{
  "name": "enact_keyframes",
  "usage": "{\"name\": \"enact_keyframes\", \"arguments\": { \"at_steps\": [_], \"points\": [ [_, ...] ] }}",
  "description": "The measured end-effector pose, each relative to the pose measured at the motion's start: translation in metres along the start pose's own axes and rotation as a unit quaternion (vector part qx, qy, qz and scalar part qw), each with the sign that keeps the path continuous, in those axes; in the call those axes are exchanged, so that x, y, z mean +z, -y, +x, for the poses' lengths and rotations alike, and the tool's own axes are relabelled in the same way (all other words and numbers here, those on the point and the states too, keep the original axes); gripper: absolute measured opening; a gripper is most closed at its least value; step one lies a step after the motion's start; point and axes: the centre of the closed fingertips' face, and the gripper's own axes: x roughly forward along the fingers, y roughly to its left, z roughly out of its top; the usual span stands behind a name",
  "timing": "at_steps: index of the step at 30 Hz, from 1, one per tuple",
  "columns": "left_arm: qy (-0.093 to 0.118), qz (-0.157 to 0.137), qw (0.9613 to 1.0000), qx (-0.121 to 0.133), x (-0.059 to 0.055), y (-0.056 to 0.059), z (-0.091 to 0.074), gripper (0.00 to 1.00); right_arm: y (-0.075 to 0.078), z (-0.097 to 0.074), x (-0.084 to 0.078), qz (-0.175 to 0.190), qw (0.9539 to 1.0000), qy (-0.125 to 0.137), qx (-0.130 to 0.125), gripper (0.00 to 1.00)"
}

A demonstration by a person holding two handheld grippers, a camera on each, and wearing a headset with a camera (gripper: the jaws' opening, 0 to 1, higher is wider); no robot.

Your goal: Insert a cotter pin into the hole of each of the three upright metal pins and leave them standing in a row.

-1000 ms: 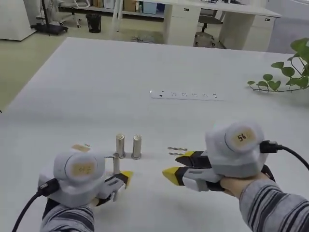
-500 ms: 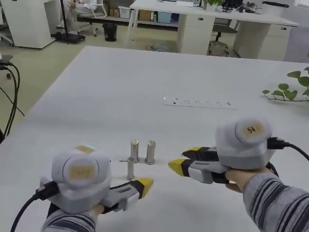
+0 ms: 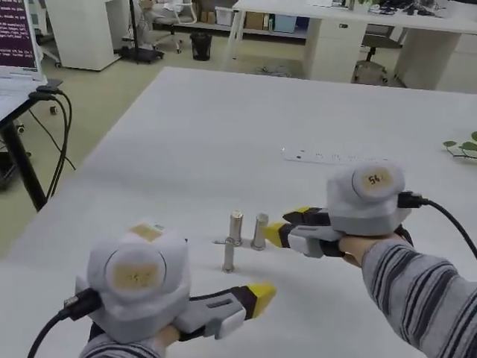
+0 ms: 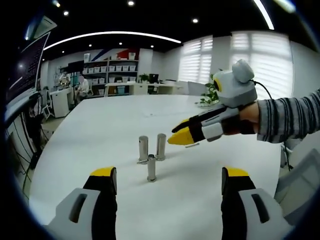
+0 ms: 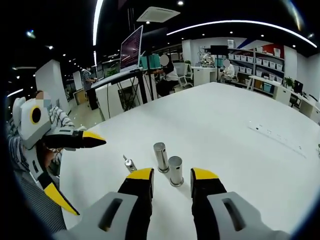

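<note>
Retreat is the news. Our left gripper (image 4: 169, 174) has drawn back toward us, off the near metal pin (image 3: 229, 255), its jaws spread wide and empty. A cotter pin (image 3: 220, 242) appears to sit through that pin's top, so we judge one of three done. Our right gripper (image 3: 288, 224) has come in from the right, jaws slightly parted on nothing, tips just beside the far-right pin (image 3: 260, 231). The far-left pin (image 3: 236, 226) stands next to it, and a loose cotter pin (image 4: 191, 145) lies below the tips. The bench (image 3: 186, 134) is plain white with a power strip (image 3: 335, 157) farther off, and office desks (image 3: 335, 30) stand beyond.
</note>
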Motion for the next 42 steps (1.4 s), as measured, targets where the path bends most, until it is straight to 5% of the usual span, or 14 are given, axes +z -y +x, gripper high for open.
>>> {"name": "enact_keyframes", "arguments": {
  "at_steps": [19, 31, 42],
  "points": [
    [-0.016, 0.010, 0.9998, -0.001, -0.006, -0.001, 0.000, 0.92, 0.004, 0.036, -0.012, -0.008, 0.9998, -0.017, 0.010, 0.10],
    [-0.033, 0.018, 0.9992, 0.011, -0.013, -0.005, 0.000, 0.92, 0.003, 0.032, -0.013, -0.042, 0.9985, -0.032, 0.015, 0.08],
    [-0.033, 0.022, 0.9992, 0.005, -0.013, -0.002, 0.001, 0.93, -0.002, 0.005, -0.015, -0.060, 0.9968, -0.041, 0.032, 0.08]
  ]
}}
